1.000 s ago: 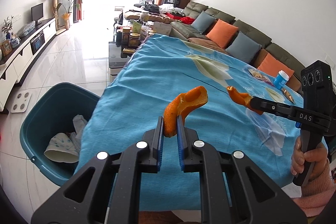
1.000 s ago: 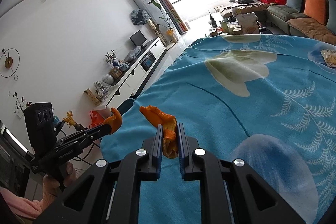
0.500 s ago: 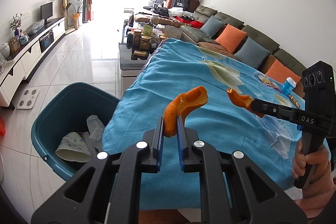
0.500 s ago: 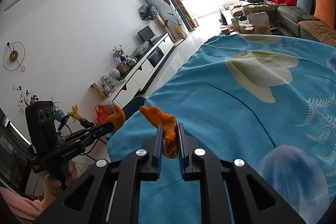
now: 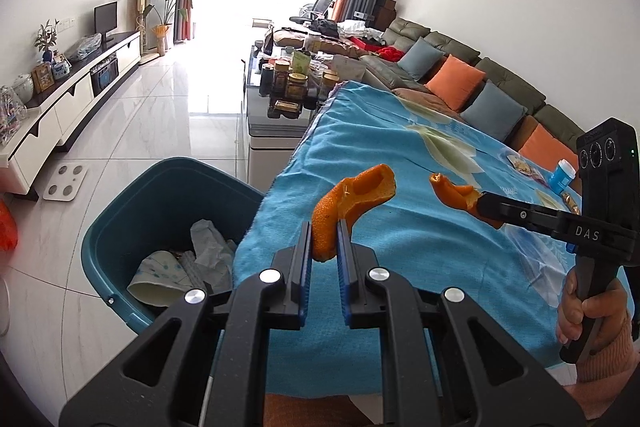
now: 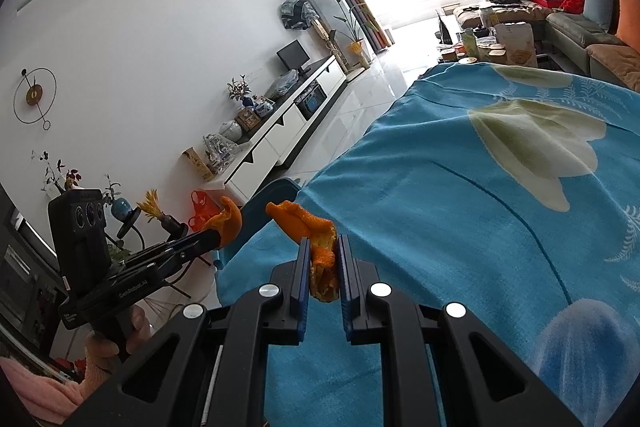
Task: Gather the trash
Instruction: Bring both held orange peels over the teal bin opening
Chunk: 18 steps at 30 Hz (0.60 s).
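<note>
The right gripper [image 6: 323, 259] pinches a piece of orange peel [image 6: 314, 239] above the blue cloth [image 6: 460, 211]. At nine o'clock, the left gripper [image 6: 218, 235] grips another peel piece [image 6: 230, 221], near the teal bin [image 6: 276, 193].

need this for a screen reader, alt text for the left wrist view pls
The left tool grips an orange peel above a blue cloth-covered table; a teal bin with paper trash stands on the floor at left. At right, the right tool holds another peel.

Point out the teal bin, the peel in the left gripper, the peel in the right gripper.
teal bin [image 5: 120, 223], left wrist view, on its inner left wall.
left gripper's peel [image 5: 352, 195], left wrist view, on the curved upper part.
right gripper's peel [image 6: 306, 223], right wrist view, on the flap above the pads.
</note>
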### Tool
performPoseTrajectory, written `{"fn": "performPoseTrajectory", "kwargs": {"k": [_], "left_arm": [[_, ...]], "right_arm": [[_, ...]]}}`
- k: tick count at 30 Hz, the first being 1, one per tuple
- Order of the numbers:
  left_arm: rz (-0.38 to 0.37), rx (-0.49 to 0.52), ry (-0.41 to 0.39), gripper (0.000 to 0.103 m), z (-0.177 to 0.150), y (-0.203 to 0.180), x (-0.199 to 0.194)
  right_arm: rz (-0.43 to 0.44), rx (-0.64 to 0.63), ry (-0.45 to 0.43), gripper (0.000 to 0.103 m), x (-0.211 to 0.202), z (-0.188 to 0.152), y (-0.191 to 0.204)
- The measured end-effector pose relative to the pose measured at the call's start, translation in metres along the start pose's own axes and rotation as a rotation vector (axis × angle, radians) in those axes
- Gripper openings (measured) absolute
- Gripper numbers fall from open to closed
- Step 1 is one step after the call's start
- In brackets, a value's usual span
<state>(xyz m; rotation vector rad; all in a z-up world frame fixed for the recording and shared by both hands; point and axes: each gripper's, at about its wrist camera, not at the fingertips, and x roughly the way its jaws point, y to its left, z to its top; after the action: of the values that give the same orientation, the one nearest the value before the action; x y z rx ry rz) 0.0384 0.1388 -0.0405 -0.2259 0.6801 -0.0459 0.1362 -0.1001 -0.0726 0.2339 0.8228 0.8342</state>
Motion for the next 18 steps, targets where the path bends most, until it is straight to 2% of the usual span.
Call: {"fn": "performPoseTrajectory", "kwargs": {"k": [18], "left_arm": [[0.053, -0.045, -0.019, 0.012, 0.001, 0.027, -0.008]], "right_arm": [[0.039, -0.035, 0.039, 0.012, 0.027, 0.011, 0.02]]}}
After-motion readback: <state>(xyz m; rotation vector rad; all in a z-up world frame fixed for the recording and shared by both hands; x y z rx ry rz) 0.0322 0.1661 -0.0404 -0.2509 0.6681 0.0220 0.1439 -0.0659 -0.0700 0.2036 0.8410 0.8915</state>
